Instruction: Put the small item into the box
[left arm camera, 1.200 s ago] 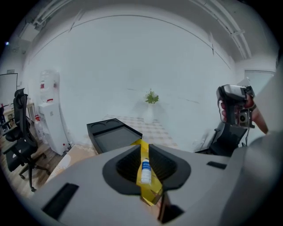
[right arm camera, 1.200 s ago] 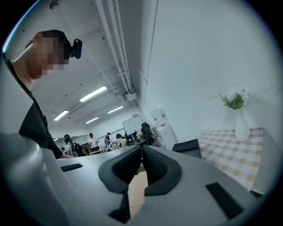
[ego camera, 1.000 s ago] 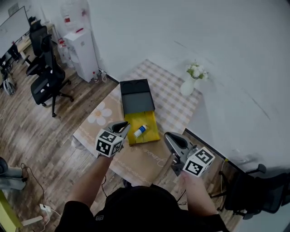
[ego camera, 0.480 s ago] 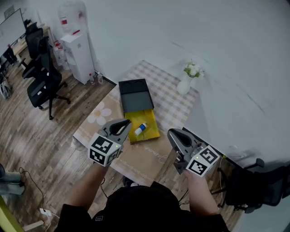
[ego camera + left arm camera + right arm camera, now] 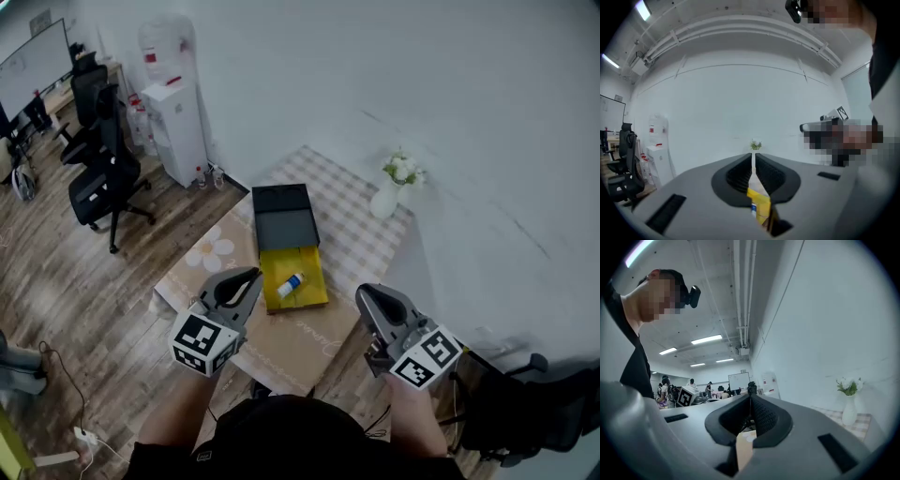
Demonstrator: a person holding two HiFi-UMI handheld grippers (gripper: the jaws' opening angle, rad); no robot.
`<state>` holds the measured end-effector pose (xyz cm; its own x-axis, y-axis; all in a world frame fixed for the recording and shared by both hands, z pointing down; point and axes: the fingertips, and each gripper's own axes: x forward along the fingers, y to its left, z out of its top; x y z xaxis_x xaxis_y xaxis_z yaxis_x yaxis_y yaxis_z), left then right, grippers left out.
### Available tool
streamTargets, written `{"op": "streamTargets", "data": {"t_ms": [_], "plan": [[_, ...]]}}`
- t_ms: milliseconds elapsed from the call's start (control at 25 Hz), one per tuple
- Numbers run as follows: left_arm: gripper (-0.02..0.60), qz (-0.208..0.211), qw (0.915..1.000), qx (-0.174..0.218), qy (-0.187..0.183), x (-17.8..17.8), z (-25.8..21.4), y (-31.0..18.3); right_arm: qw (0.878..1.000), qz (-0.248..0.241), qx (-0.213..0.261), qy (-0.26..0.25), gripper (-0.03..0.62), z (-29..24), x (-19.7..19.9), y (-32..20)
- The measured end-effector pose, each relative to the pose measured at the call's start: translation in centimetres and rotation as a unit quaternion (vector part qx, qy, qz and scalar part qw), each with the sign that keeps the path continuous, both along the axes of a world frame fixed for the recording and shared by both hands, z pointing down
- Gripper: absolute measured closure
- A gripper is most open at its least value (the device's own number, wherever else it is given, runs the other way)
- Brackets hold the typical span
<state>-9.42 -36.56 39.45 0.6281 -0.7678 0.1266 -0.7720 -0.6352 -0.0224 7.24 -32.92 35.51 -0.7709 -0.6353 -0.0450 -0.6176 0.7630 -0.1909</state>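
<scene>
Cloth-covered table (image 5: 291, 342) bearing the box (image 5: 284, 220) stands on wood floor (image 5: 66, 272) beside wall (image 5: 422, 84).

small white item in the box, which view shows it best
Head view: from above, the small white item lies unobstructed in the yellow box. The left gripper view shows only a sliver past its jaws; the right gripper view, none.

readable text: nothing is showing legibly | cloth (image 5: 302, 339): script print is staying too small to read | water dispenser (image 5: 180, 131): red label is blurring out
</scene>
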Motion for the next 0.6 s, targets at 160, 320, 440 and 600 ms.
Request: {"op": "streamTargets", "data": {"t_ms": [160, 320, 440, 600], "plan": [[0.552, -0.036, 0.9991, 0.010, 0.018, -1.1, -1.3, 0.7, 1.000, -0.009, 0.024, -0.005, 0.557, -0.7, 0.8, 0.3], [0.552, -0.079, 0.9966, 0.014, 0.021, -3.5, -1.5, 0.6, 0.999, -0.018, 0.036, -0.003, 0.558, -0.3, 1.3, 0.7], [0.552, -0.105, 0.9943, 0.010, 0.015, -5.2, -1.0, 0.4, 0.999, -0.009, 0.035, -0.011, 0.559, -0.3, 1.9, 0.1], [0.552, -0.129, 0.9915, 0.011, 0.012, -6.7, -1.0, 0.2, 0.999, 0.006, 0.042, -0.020, 0.559, -0.8, 2.5, -0.9]]}}
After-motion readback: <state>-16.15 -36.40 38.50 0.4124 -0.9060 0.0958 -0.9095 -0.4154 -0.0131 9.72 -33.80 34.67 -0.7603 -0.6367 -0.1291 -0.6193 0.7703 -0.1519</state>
